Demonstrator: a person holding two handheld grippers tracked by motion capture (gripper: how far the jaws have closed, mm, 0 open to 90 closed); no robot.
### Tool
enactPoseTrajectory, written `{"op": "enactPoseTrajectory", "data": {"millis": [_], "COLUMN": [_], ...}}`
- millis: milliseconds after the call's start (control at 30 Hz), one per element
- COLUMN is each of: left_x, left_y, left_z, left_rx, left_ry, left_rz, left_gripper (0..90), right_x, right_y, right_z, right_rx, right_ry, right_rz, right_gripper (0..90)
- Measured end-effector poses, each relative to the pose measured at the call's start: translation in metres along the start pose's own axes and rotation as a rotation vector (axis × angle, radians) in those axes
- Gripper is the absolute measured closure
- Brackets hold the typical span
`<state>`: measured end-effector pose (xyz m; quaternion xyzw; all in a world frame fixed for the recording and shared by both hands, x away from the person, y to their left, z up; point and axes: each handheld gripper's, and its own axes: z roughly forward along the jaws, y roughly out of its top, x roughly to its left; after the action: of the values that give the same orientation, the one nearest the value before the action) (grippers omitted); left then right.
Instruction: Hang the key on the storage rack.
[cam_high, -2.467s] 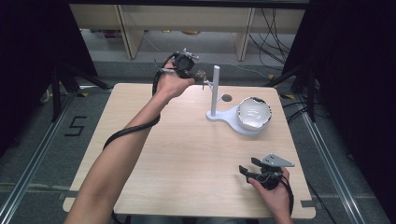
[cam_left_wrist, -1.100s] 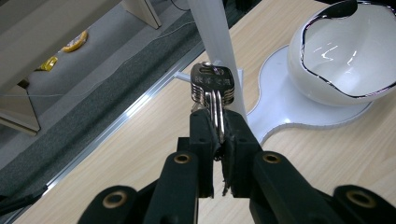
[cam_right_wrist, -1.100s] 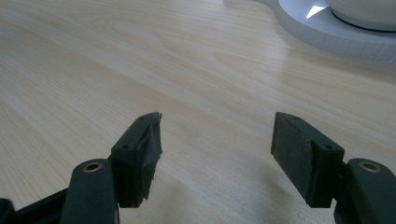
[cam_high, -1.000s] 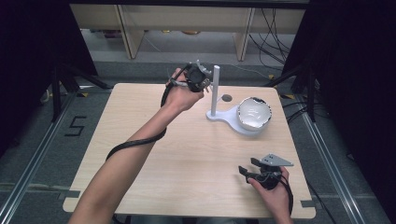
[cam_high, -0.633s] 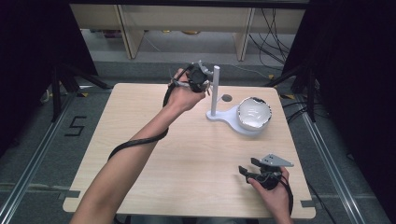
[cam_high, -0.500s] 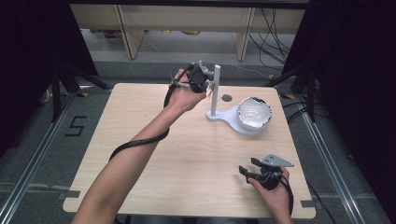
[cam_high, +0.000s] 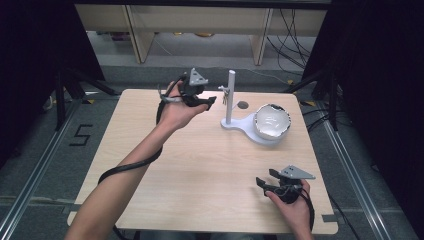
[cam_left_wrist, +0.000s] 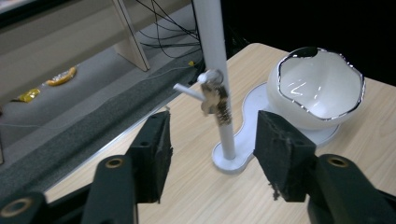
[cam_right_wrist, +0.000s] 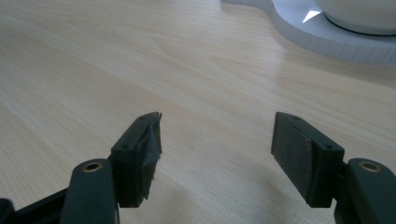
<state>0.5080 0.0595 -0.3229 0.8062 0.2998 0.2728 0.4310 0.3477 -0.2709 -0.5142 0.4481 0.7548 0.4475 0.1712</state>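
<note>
Since a second ago, the left gripper (cam_high: 209, 102) has drawn back from the white upright post (cam_high: 231, 95) toward the worktop's far left corner, and its jaws have just been opening; nothing sits between them now. In the left gripper view they stand spread just short of the post, where a small bunch of metal keys (cam_left_wrist: 214, 99) hangs from a thin white peg (cam_left_wrist: 187, 90) on the post's side. The post rises from a flat white base (cam_high: 239, 125) near the far right corner of the pale wooden worktop (cam_high: 200, 170), beside a white bowl with a dark wavy rim (cam_high: 272, 121). The right gripper (cam_high: 264, 183) rests near the worktop's near right corner, jaws spread and empty.

Likely risk: the withdrawing hand could brush the keys off the peg. No brand or label is readable; a painted "5" (cam_high: 81, 135) marks the floor left of the worktop.
</note>
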Motion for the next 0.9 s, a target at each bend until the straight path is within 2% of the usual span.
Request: {"op": "enactPoseTrajectory", "data": {"millis": [200, 267, 367, 433, 467, 500, 567, 633, 667, 700, 733, 767, 833, 867, 900], "left_x": [0.009, 0.01, 0.01, 0.01, 0.009, 0.01, 0.01, 0.01, 0.009, 0.008, 0.009, 0.008, 0.005, 0.004, 0.002], "left_y": [-0.032, -0.043, -0.058, -0.07, -0.076, -0.083, -0.095, -0.106, -0.112, -0.121, -0.128, -0.134, -0.15, -0.157, -0.163], "left_z": [-0.024, -0.03, -0.036, -0.041, -0.043, -0.047, -0.052, -0.057, -0.059, -0.062, -0.063, -0.065, -0.068, -0.07, -0.071], "left_rx": [-0.034, -0.027, -0.015, -0.013, -0.017, -0.011, -0.021, -0.021, -0.03, -0.021, -0.022, -0.013, -0.007, -0.005, -0.009], "left_ry": [0.024, 0.024, 0.025, 0.027, 0.023, 0.028, 0.033, 0.04, 0.041, 0.044, 0.045, 0.046, 0.045, 0.04, 0.042], "left_rz": [-0.024, -0.013, -0.003, -0.006, -0.024, -0.01, -0.035, -0.043, -0.059, -0.069, -0.052, -0.051, -0.066, -0.059, -0.074], "left_gripper": [39.5, 38.4, 38.1, 37.8, 37.8, 37.6, 37.5, 37.3, 36.9, 36.9, 36.4, 36.0, 36.0, 35.9, 35.9], "right_x": [0.0, 0.0, 0.0, 0.001, 0.001, -0.001, -0.002, -0.002, -0.003, -0.003, -0.001, -0.001, -0.002, -0.002, -0.002], "right_y": [0.0, 0.0, 0.0, 0.0, 0.0, 0.0, 0.0, 0.0, 0.0, 0.0, 0.0, 0.0, 0.0, 0.0, 0.0], "right_z": [0.001, 0.0, -0.001, -0.001, -0.001, -0.001, -0.001, 0.0, 0.0, 0.0, -0.001, -0.001, 0.0, 0.0, 0.0], "right_rx": [-0.011, -0.014, -0.01, -0.007, 0.0, -0.011, -0.012, -0.015, -0.028, -0.028, -0.01, -0.012, -0.017, -0.018, -0.018], "right_ry": [-0.001, -0.019, -0.011, -0.011, -0.009, -0.008, -0.009, -0.012, -0.024, -0.024, -0.01, -0.011, -0.011, -0.011, -0.011], "right_rz": [0.001, -0.003, 0.007, 0.014, 0.014, -0.013, -0.015, -0.014, -0.037, -0.037, -0.015, -0.017, -0.013, -0.015, -0.015], "right_gripper": [34.1, 34.1, 34.1, 34.0, 34.1, 34.1, 34.1, 34.1, 34.1, 34.1, 34.1, 34.1, 34.1, 34.1, 34.1]}}
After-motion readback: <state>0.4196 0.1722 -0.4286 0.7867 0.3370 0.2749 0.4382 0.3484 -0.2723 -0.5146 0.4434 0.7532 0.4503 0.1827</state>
